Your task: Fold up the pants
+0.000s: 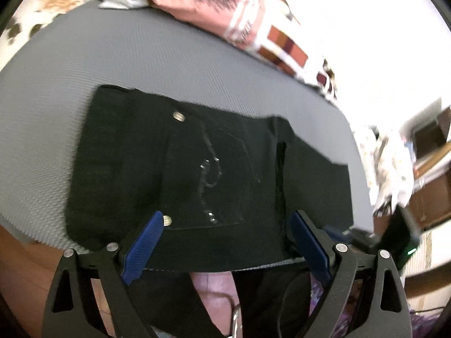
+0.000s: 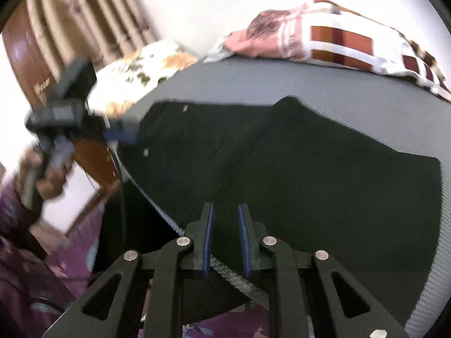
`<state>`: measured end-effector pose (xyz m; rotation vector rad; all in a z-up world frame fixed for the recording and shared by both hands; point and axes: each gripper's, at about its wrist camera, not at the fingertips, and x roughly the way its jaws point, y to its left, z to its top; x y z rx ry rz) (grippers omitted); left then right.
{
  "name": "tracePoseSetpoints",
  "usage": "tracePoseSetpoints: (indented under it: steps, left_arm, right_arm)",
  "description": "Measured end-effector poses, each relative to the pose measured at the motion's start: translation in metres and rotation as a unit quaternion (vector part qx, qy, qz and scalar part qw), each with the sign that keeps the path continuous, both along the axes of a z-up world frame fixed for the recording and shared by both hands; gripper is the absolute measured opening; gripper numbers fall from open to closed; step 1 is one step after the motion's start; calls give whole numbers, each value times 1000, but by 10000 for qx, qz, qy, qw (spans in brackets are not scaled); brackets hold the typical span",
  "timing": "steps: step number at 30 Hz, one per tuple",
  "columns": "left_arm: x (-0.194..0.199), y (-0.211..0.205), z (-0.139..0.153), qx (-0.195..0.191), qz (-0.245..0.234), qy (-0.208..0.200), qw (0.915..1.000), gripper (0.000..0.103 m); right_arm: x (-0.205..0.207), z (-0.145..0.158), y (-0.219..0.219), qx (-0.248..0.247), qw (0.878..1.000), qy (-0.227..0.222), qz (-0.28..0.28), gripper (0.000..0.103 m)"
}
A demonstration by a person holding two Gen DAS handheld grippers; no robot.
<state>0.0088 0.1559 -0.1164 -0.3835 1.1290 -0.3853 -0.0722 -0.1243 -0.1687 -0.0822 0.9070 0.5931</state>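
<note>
Item: black pants [image 1: 208, 174], lying flat on a grey textured mat [image 1: 112, 64], already doubled into a broad rectangle. 2 metal studs and a stitched pocket are facing up. The near edge is lying just ahead of both pairs of tongs, at the mat's front border.

Left tongs [image 1: 228, 225]: jaws standing wide, nothing between the blue pads, hovering just above the waistband end near the lower stud. In the right wrist view they are showing blurred, off to the left of the right tongs, with a hand [image 2: 48, 174] gripping the handle.

Right tongs [image 2: 225, 225]: jaws standing narrow, a small gap showing between the pads; no cloth is visibly pinched, and the pants are lying just beyond the tips.

Step in hand, as a judgement: taking the near edge for a further fold. Doing it well is likely meaning pinching all layers at 2 well-spaced points, lifting evenly, and laying edge to edge so nothing is bunching.

Surroundings: beyond the pants, a pink patterned cloth [image 1: 214, 2] and a checked blanket [image 2: 352, 42] are resting at the mat's far side; a floral cover [image 2: 146, 70] lies further left. A wooden door and curtain are standing behind.
</note>
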Motion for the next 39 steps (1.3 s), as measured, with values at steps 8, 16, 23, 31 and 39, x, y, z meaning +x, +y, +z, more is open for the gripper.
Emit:
tracePoseSetpoints:
  steps: [8, 16, 23, 31, 39]
  left_arm:
    - [-28, 76, -11, -634, 712, 249, 9951, 88]
    - [-23, 98, -56, -1413, 955, 813, 9820, 79]
    - [5, 98, -77, -1450, 1020, 851, 9805, 79]
    - [12, 117, -85, -1876, 1071, 870, 9725, 79]
    - [22, 127, -93, -2187, 663, 564, 9719, 68]
  right_arm:
    - [4, 23, -10, 614, 9973, -225, -348, 19]
    - [-1, 18, -14, 1383, 9883, 286, -582, 32]
    - [2, 2, -19, 1645, 9811, 666, -770, 43]
    - [7, -7, -29, 1986, 9699, 959, -1037, 57]
    - [5, -13, -30, 2149, 9625, 1165, -1178, 65]
